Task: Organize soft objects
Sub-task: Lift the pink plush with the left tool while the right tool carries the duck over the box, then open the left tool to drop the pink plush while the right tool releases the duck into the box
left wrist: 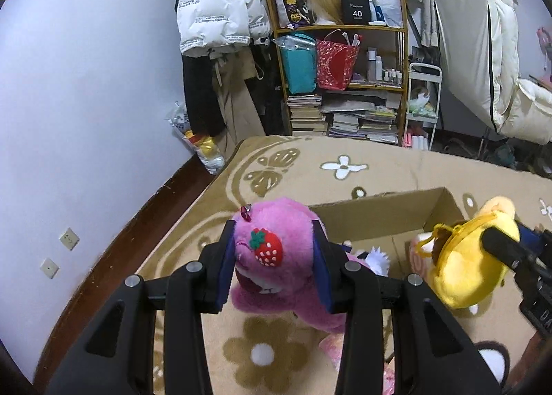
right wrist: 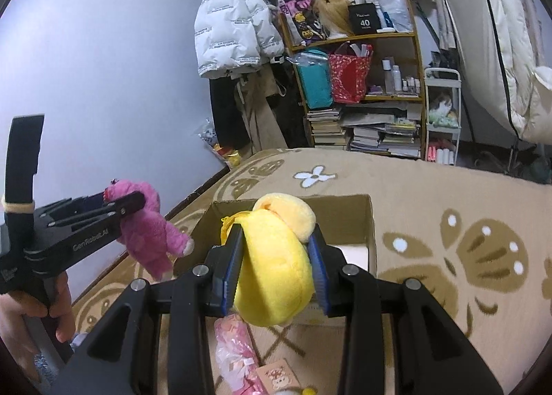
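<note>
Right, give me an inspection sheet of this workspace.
Surface: beige flower-pattern carpet, with an open cardboard box on it.
Job's things: pink plush bear and yellow plush, both held up near the box; more soft toys lie inside it.
Clutter: pink packets on the carpet.
Grippers: left claw shut on the bear; right claw shut on the yellow plush.
Cables: nothing seen.
Surroundings: crowded shelf, white jacket, white bedding.
</note>
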The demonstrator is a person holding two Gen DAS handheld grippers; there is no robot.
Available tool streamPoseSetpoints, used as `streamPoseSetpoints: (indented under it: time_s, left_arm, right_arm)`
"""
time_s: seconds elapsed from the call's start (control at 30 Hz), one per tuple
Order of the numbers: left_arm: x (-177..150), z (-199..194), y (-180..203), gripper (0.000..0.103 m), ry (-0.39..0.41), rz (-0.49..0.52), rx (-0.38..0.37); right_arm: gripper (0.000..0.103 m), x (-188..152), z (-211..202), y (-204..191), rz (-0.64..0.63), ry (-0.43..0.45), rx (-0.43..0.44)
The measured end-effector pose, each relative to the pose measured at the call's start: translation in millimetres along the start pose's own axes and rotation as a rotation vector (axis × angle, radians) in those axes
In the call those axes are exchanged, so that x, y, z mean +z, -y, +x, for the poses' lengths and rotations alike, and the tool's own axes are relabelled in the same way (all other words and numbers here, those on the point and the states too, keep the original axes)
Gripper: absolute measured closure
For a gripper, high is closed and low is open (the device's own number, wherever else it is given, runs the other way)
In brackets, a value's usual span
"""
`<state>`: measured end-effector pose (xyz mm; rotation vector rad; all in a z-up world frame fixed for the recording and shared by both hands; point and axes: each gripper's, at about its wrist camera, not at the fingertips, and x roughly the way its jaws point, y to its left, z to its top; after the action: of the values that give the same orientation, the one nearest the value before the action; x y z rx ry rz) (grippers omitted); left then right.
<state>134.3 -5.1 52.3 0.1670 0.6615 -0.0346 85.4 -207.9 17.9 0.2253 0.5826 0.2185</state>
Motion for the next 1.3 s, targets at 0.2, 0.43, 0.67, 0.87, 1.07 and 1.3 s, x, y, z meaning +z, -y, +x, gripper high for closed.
streamPoseSetpoints:
  time_s: [0.2,0.43,0.67,0.87,1.07,1.3]
  left_arm:
    - [7,21,2,0.064,-0.023,-0.017,-0.025]
    - [0,44,10,0.064,-0.037,-0.038,-0.065]
    - [-8,65,22,0.064,-0.101,0.002,-0.045]
    - [-18,73,26,0.063,-0.136,-0.001,-0.049]
    - [-21,77,21,0.052,-0.170,-0.029,-0.026]
    - [-27,78,14,0.032,-0.212,-0.060,-0.013]
  right_arm:
    - [0.064,3,21,4,-0.021,-0.013,0.016]
    - [0.064,5,33,10,-0.017,0.011,0.016]
    - [0.060,6,41,21,0.018,0.015,0.013]
    - [0.060,-4,55,21,0.007,-0.037,0.004]
    - [0.050,-8,63,26,0.016,-0.076,-0.008]
    - [0.019,-13,61,30,0.040,-0.096,-0.021]
